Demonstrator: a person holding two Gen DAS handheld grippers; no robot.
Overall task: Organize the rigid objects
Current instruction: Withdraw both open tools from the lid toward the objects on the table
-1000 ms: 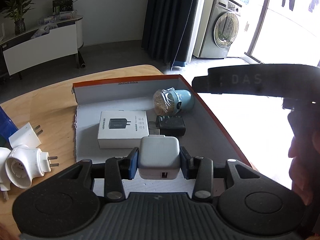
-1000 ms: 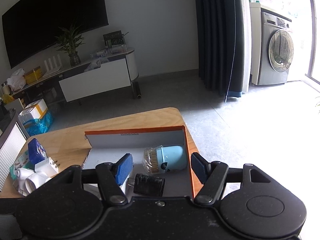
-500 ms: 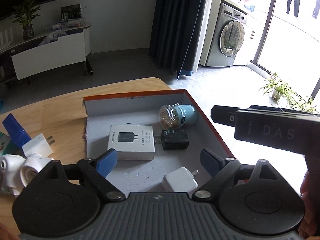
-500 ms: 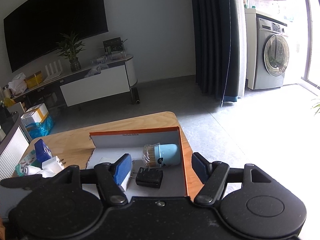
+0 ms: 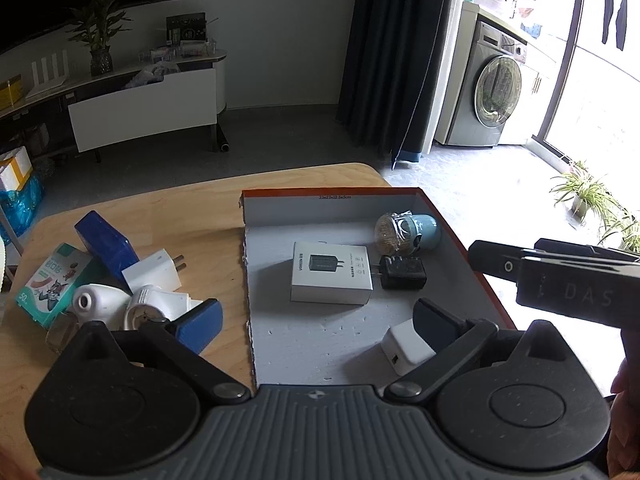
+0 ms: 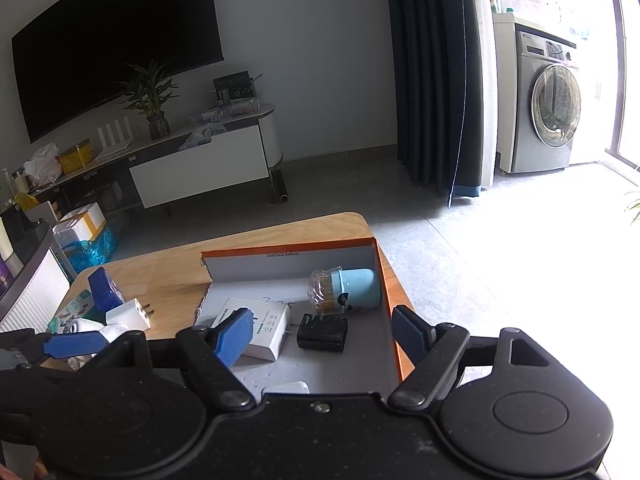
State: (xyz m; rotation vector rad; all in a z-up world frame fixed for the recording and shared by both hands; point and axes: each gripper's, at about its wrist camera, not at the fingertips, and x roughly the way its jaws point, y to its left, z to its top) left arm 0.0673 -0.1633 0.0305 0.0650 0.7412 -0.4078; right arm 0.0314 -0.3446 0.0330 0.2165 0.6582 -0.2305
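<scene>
Counting four items inside the orange-rimmed box: white carton, black adapter, blue canister, white charger by the near edge. My left tongs and right tongs are opening, empty. Box centre lies bare.

Small white cube charger half hidden behind left gripper's finger; white boxed charger's label print unreadable.
</scene>
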